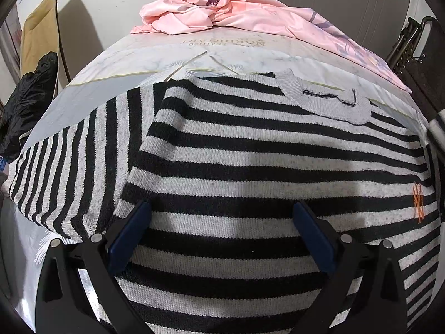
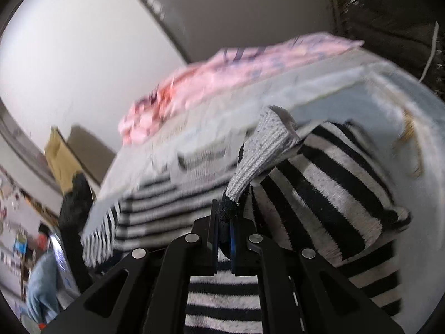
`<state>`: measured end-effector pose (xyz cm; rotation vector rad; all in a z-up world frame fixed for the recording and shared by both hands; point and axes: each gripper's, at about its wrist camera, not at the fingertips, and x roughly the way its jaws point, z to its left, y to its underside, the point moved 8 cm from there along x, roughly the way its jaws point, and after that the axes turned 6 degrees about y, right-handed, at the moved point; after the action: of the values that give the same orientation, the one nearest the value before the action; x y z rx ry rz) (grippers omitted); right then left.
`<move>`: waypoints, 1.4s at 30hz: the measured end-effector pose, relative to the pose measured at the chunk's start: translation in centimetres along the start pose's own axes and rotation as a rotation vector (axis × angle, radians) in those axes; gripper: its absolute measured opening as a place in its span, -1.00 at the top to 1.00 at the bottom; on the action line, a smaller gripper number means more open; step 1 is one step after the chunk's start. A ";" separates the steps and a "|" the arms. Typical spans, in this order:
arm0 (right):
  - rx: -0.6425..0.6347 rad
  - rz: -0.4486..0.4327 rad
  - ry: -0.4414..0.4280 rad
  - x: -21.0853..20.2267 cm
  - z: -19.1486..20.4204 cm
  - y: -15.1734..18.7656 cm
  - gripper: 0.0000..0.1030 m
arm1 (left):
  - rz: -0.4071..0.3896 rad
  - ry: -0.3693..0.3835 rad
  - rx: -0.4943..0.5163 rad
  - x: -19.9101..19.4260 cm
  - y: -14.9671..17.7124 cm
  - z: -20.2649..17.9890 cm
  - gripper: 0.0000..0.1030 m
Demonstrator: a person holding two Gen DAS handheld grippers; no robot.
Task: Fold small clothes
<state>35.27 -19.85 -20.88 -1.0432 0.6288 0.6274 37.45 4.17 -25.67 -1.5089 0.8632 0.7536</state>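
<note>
- Striped sweater (image 1: pixel 250 150) lies flat on the bed (image 1: pixel 116 64).
- Left gripper (image 1: pixel 222 222) hovers above it, jaws wide apart, empty.
- Right gripper (image 2: pixel 224 236) jaws pinch its sleeve (image 2: pixel 258 156), seemingly lifted; view blurred.

We note the striped sweater (image 1: pixel 250 150) as a coarse, matt knit cloth, grey flecked with dark specks, with a finer ribbed collar (image 1: pixel 328 97) and cuff (image 2: pixel 258 150). The pink cloth (image 1: pixel 222 11) looks smooth with a slight sheen. The bed sheet (image 1: pixel 139 64) is smooth, matt printed fabric. On the left claw (image 1: pixel 222 214) we see matt black plastic, blue pads (image 1: pixel 128 239) and shiny metal rivets (image 1: pixel 96 237).
</note>
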 end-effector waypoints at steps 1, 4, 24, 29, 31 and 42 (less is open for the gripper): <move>-0.022 0.044 0.005 1.2 0.5 1.0 0.87 | 0.000 0.000 0.000 0.0 0.0 0.0 -0.92; -0.086 0.139 0.041 3.4 1.2 3.4 0.80 | 0.000 -0.002 0.001 0.0 0.1 0.0 -0.92; 0.026 -0.123 0.039 -8.1 -8.5 -1.8 0.32 | -0.022 0.174 0.016 -1.8 0.1 -1.9 -0.91; 0.092 -0.135 -0.023 -8.2 -10.6 -2.1 0.33 | 0.068 0.394 -0.009 -2.5 0.7 -5.4 -0.91; 0.090 -0.146 -0.023 -8.2 -10.9 -1.9 0.32 | 0.086 0.354 0.019 -1.7 0.6 -6.5 -0.91; 0.169 -0.128 -0.067 -7.4 -13.5 -1.8 0.33 | 0.141 0.315 0.113 -0.7 0.2 -11.7 -0.02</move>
<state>29.32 -34.06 -19.38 -0.8934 0.5419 0.4865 36.72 -7.42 -23.95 -1.4991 1.2387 0.5646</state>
